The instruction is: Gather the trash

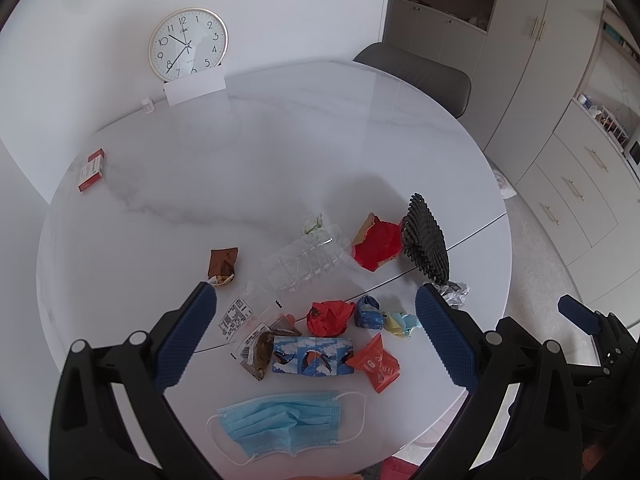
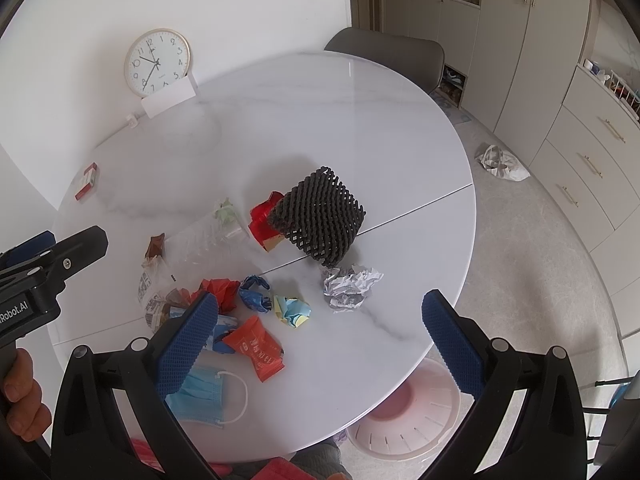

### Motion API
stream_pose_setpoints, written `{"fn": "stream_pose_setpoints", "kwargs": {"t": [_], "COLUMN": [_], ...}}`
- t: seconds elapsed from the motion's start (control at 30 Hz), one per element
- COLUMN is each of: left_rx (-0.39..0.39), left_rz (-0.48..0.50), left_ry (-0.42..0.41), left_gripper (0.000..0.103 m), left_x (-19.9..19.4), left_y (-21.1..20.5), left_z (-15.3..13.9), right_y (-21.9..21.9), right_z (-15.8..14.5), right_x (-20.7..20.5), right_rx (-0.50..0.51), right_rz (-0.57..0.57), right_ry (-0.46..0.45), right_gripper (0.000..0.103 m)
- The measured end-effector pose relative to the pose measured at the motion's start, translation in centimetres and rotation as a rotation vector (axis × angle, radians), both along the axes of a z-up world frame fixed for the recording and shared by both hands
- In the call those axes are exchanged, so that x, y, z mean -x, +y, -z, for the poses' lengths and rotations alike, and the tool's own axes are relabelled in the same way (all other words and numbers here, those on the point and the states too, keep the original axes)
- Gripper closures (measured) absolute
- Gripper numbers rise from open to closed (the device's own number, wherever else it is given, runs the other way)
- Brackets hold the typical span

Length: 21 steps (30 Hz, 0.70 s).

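Observation:
Trash lies on the round white table [image 1: 280, 140]: a blue face mask [image 1: 280, 426], a blue printed box [image 1: 312, 357], an orange-red wrapper [image 1: 376, 362], crumpled red paper [image 1: 329, 317], a crushed clear bottle [image 1: 304, 260], black foam netting [image 2: 320, 216], and a crumpled foil ball [image 2: 350, 286]. My left gripper [image 1: 316, 332] is open above the box and the red paper, holding nothing. My right gripper [image 2: 320, 334] is open above the table's near edge, holding nothing. A pink-white bin [image 2: 404, 412] stands on the floor below the table edge.
A clock [image 1: 187, 44] leans on the wall behind a white card. A red and white small box [image 1: 92, 170] lies at the table's left. A grey chair [image 1: 416, 76] stands behind the table. Cabinets line the right side. A white bag [image 2: 502, 162] lies on the floor.

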<state>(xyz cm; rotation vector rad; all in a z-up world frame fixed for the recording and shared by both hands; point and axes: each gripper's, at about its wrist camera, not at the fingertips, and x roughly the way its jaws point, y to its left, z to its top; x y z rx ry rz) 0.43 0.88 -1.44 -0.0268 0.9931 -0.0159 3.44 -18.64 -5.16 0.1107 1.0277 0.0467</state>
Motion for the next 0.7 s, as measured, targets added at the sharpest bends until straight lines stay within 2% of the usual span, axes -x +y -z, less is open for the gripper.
{"fn": "stream_pose_setpoints", "kwargs": {"t": [0.23,0.37,0.57,0.7], "left_rx": [-0.002,-0.012,-0.103,-0.177], "left_rz": [0.004,0.048,0.259,0.441], "left_ry": [0.007,0.012,0.032,0.116], "left_gripper": [0.008,0.008,0.008,0.008], "left_x": [-0.3,-0.9,-4.3,-7.8], "left_y": [0.2,0.6,1.2,1.4], "left_z": [0.3,1.0,4.8,9.2], "right_y": [0.1,0.0,-0.3,-0.4], "right_z": [0.2,0.6,2.4,3.8], "right_x": [-0.3,-0.6,-1.1,-1.5], "right_rx": [0.001,-0.007,-0.017,-0.005], "right_rz": [-0.001,0.003,0.021,0.047], "right_ry": [0.012,0.026,0.062,0.088], "right_gripper": [0.002,0.002,0.002,0.002]}}
